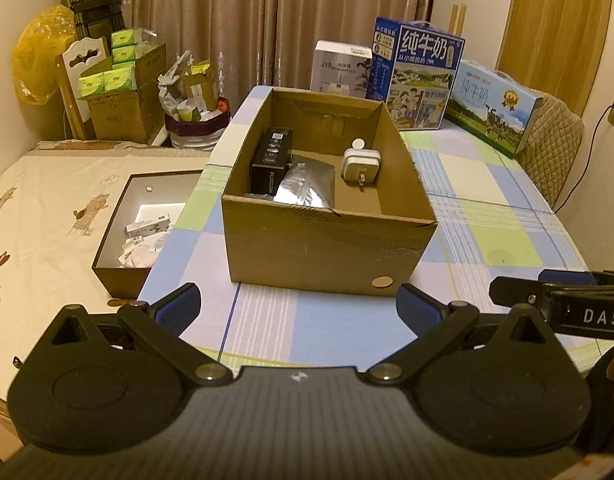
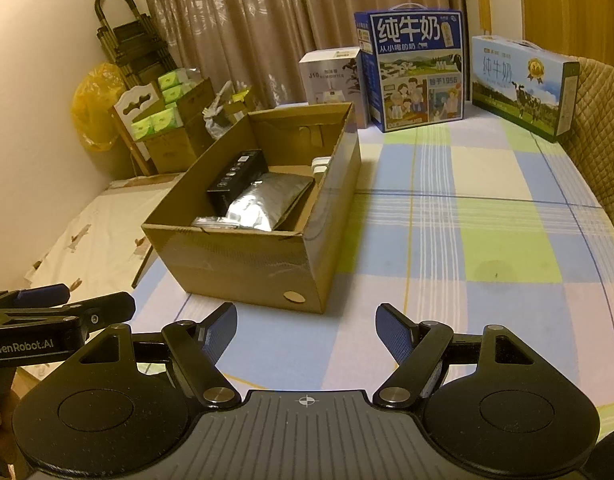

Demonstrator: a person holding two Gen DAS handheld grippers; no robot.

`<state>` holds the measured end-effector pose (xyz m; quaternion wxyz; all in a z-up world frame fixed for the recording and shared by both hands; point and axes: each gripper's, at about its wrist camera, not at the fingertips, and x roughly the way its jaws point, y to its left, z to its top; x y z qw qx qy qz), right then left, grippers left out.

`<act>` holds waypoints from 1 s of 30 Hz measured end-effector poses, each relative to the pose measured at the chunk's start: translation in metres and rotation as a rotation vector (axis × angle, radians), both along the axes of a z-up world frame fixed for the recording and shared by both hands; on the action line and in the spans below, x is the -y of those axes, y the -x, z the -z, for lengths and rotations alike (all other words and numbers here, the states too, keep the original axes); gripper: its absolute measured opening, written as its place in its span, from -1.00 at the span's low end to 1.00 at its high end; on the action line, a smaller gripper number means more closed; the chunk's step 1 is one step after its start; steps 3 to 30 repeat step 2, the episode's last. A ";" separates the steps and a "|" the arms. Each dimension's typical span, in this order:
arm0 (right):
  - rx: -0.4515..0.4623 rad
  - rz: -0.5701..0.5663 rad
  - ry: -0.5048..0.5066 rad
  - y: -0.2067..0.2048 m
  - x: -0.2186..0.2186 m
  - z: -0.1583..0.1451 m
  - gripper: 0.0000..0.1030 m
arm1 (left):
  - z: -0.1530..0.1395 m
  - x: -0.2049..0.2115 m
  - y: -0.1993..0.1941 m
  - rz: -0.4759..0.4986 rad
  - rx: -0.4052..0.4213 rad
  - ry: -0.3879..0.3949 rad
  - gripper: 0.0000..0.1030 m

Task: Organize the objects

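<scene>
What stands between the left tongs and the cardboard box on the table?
Nothing visible does. The left tongs are open, and only bare checked tablecloth lies between them and the cardboard box.

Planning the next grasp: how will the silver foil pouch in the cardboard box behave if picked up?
Probably floppy: the silver foil pouch looks crumpled and leans on the black box rather than lying flat. Its glossy film may slip between the tongs. It seems light and thin, so it should sag if gripped by one edge. Both tongs, left and right, are open and outside the cardboard box.

Brown cardboard box (image 1: 327, 252); blue-green checked tablecloth (image 2: 487, 220)
</scene>
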<state>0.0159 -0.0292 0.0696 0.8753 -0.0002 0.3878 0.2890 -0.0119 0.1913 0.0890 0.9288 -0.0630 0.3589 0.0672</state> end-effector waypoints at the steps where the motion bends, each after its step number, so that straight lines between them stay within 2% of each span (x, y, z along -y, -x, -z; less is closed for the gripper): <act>1: 0.001 0.001 -0.001 0.000 0.000 0.000 0.43 | 0.000 0.000 0.001 0.002 0.005 0.003 0.98; 30: 0.002 0.001 -0.003 0.001 0.001 -0.001 0.43 | 0.000 0.000 0.001 0.002 0.006 0.005 0.98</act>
